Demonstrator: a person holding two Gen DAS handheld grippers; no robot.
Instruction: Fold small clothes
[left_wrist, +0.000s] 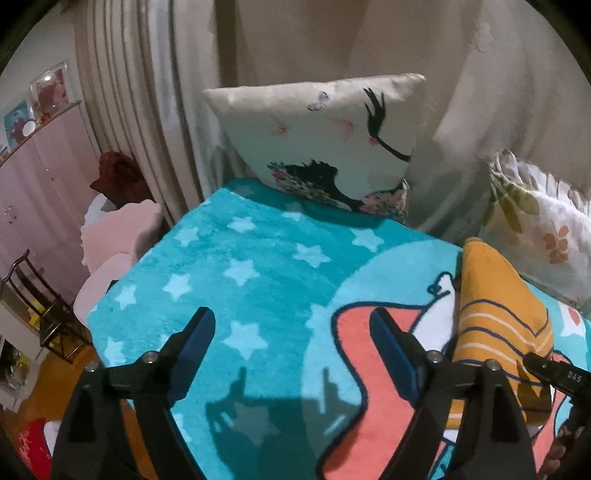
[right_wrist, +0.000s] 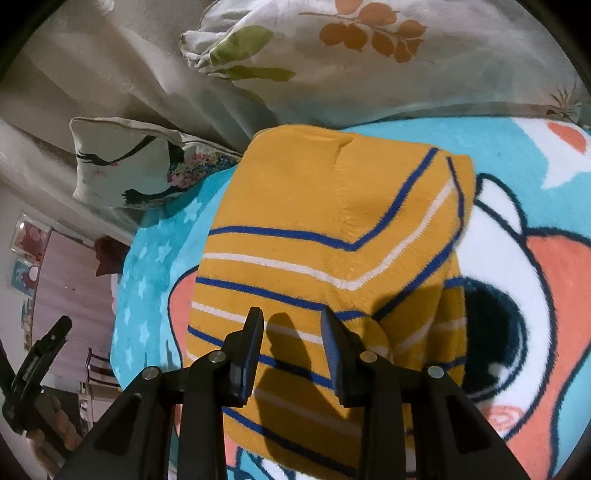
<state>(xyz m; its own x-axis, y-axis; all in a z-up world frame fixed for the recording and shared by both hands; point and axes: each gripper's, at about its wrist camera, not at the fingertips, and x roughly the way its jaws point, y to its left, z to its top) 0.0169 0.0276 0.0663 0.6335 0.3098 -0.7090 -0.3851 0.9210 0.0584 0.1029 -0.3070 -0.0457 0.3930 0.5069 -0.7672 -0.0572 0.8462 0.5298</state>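
Tongs: left (left_wrist: 291, 332) wide open, right (right_wrist: 291, 332) part-open w/ sweater (right_wrist: 332, 221) between.

- Left gripper (left_wrist: 291, 328): matte black plastic frame; two angular fingers, each faced with a dark blue pad (left_wrist: 197, 343).
- Right gripper (right_wrist: 291, 328): identical black frame and blue-faced fingers (right_wrist: 251, 350).
- Fasteners: round silver screw heads (left_wrist: 149, 357) at the finger pivots on both units.
- Marking: white lettering "DAS" (left_wrist: 573, 377) on the right gripper's black side.
- Hand (right_wrist: 55, 421): bare skin visible behind the left gripper's frame.
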